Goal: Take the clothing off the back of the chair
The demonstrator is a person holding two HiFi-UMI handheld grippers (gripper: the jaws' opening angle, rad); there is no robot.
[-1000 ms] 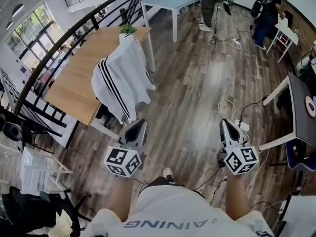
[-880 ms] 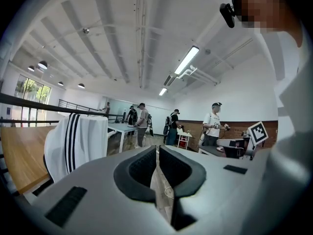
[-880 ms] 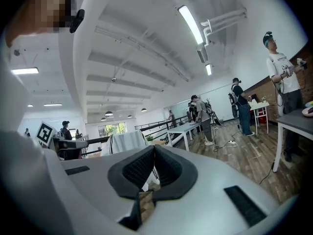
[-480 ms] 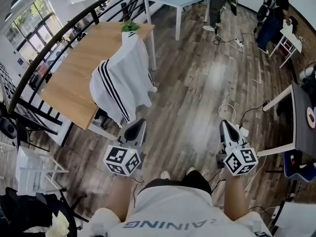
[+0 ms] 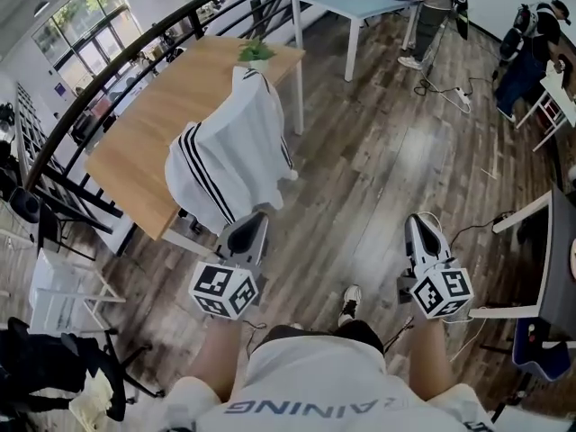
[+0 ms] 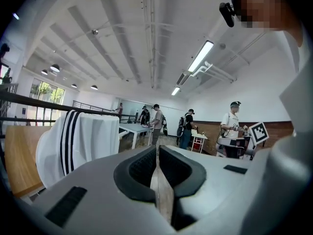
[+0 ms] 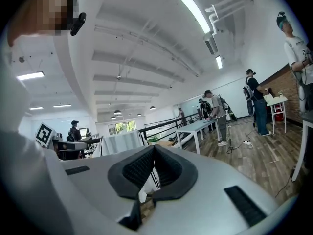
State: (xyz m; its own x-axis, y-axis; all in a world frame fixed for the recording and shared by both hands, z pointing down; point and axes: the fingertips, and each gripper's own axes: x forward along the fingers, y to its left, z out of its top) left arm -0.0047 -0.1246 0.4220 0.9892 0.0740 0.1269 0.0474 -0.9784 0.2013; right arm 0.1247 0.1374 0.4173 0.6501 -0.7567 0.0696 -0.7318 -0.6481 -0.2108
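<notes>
Wood-plank floor [image 5: 378,169] fills most of the head view, with a long wooden table [image 5: 144,124] against the railing at the upper left. The clothing [image 5: 229,156], a white top with black stripes down the sleeve, is draped over the back of a chair pushed up to that table's near edge.

It lies ahead and to the left of both tools. The left gripper [image 5: 256,216] is much the nearer, its tip just short of the lower hem in the head view. The right gripper [image 5: 418,221] is well apart from it, out over bare floor. The clothing hangs lengthwise from the chair top, near a small potted plant [image 5: 256,52], down toward the person. Any reach therefore goes forward and leftward, probably up to the shoulder line rather than to the hem.

Both grippers have their jaws closed together and hold nothing. Each gripper's own view shows its dark pads meeting with only a thin seam between them, and the clothing standing off in the background.

The chair is almost wholly covered. Only a dark base seems to show under the hem, and I cannot be sure of that. How the collar sits over the chair top, and the side facing the table, are hidden.
</notes>
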